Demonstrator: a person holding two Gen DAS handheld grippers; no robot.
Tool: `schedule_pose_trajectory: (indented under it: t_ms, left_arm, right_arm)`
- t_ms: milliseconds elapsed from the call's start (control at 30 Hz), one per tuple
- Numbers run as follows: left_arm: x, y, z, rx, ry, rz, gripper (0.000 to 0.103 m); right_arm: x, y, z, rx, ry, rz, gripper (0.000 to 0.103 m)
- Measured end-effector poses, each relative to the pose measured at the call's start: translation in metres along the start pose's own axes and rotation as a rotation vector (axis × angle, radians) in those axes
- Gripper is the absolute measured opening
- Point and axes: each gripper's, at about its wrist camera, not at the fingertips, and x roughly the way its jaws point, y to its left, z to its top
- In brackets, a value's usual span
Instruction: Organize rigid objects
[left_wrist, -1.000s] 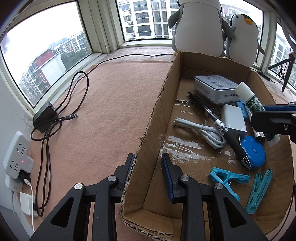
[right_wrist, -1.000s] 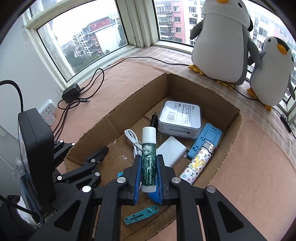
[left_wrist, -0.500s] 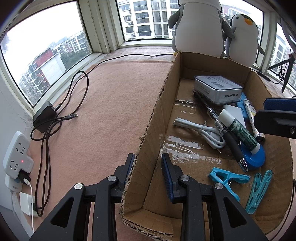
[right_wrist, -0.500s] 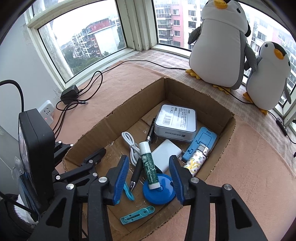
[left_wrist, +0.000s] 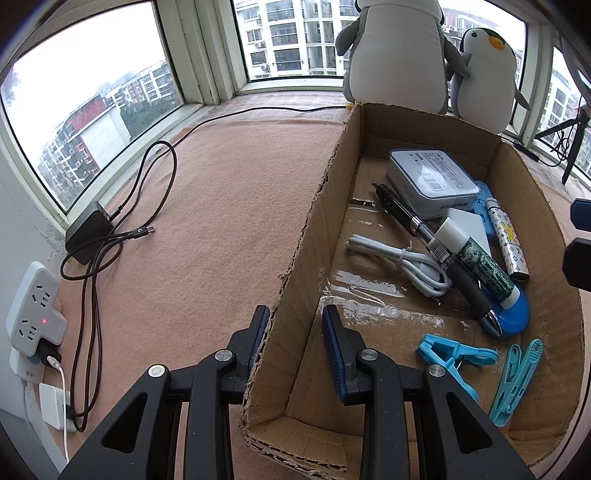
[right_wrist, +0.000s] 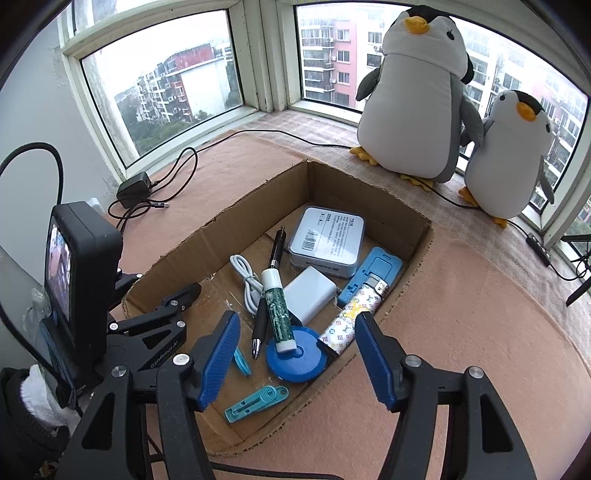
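My left gripper (left_wrist: 293, 334) is shut on the near left wall of an open cardboard box (left_wrist: 306, 236), one finger outside and one inside. In the box lies a green-and-white glue stick (right_wrist: 277, 314), its base resting on a blue round disc (right_wrist: 299, 360) beside a black pen (right_wrist: 271, 273). Just above them hangs my right gripper (right_wrist: 294, 319); its jaws are opening and nothing is between the pads. Also in the box are a grey tin (right_wrist: 327, 243), a white charger (right_wrist: 310, 295), a white cable (right_wrist: 245, 280), a patterned tube (right_wrist: 354, 317) and teal clips (right_wrist: 256, 400).
Two plush penguins (right_wrist: 410, 99) stand behind the box by the window. On the pink mat to the left lie a black adapter (left_wrist: 88, 232) with its cord, and a white power strip (left_wrist: 33, 310) by the wall. A tripod (left_wrist: 572, 140) stands at far right.
The right gripper opened and let go of the glue stick, which dropped into the box onto the blue disc. That gripper then drew back and up a little. The left gripper stayed put.
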Motion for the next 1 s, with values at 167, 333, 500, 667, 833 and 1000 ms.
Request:
schedule_pose_trajectory:
  t_ms: [167, 333, 500, 667, 833, 1000]
  left_arm:
    - [0.001, 0.001, 0.000, -0.004, 0.002, -0.003, 0.031]
    - [0.001, 0.002, 0.001, -0.005, 0.008, -0.007, 0.031]
    - [0.000, 0.003, 0.002, -0.002, 0.012, -0.011, 0.031]
    - [-0.001, 0.004, 0.002, -0.001, 0.020, -0.016, 0.031]
    - [-0.009, 0.006, 0.003, -0.007, 0.004, -0.011, 0.031]
    - [-0.026, 0.011, 0.006, -0.018, -0.028, -0.010, 0.031]
  right_arm:
    - [-0.012, -0.007, -0.007, 0.045, -0.018, -0.002, 0.064]
    - [-0.023, -0.016, -0.016, 0.085, -0.031, -0.008, 0.064]
    - [-0.034, -0.023, -0.022, 0.118, -0.046, -0.012, 0.064]
    - [-0.045, -0.028, -0.026, 0.143, -0.068, -0.016, 0.065]
    - [-0.056, -0.030, -0.027, 0.161, -0.091, -0.013, 0.066]
    - [-0.069, -0.029, -0.029, 0.174, -0.116, -0.013, 0.066]
